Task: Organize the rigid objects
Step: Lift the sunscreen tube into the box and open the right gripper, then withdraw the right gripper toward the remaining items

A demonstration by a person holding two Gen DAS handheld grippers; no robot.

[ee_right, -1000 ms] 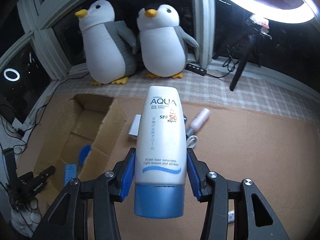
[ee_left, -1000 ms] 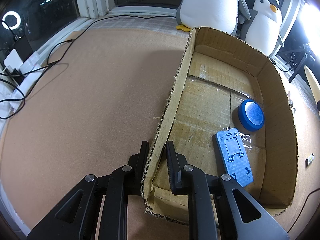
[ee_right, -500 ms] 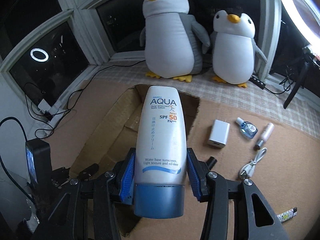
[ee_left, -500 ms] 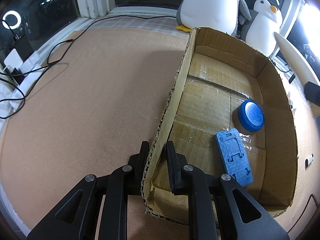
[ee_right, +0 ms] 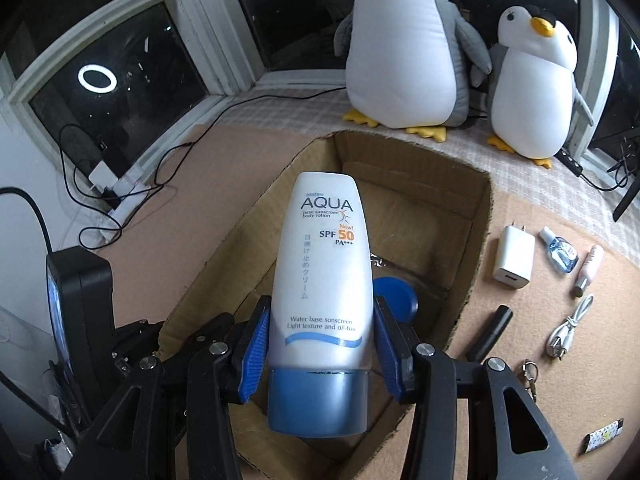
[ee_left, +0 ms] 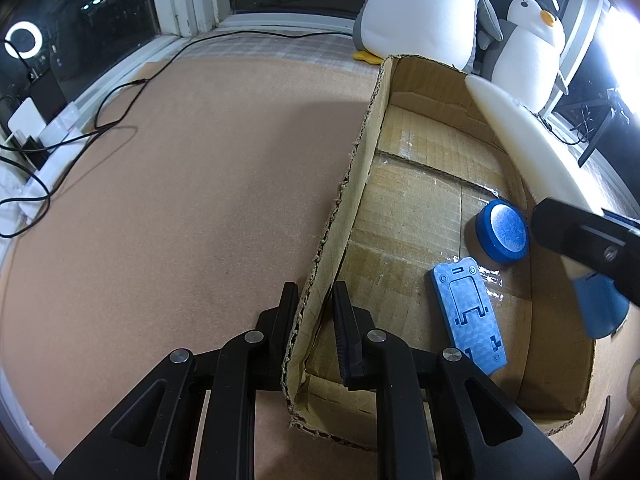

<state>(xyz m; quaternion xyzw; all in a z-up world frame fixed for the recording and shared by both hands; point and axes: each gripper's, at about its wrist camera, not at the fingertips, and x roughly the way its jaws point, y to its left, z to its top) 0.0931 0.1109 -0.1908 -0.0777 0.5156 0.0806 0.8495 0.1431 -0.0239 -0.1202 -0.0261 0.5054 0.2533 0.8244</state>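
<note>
Right wrist view: right gripper (ee_right: 320, 344), jaws clamped on the white sunscreen tube with blue cap (ee_right: 320, 280), hangs at frame centre above the open brown cardboard box (ee_right: 476, 248). Left gripper (ee_left: 314, 332) pinches the box wall. Placement step; judged next: lower, release.

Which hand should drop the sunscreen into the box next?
Right. The right gripper already clamps the sunscreen tube above the cardboard box. The left gripper is shut on the box wall, steadying it.
</note>
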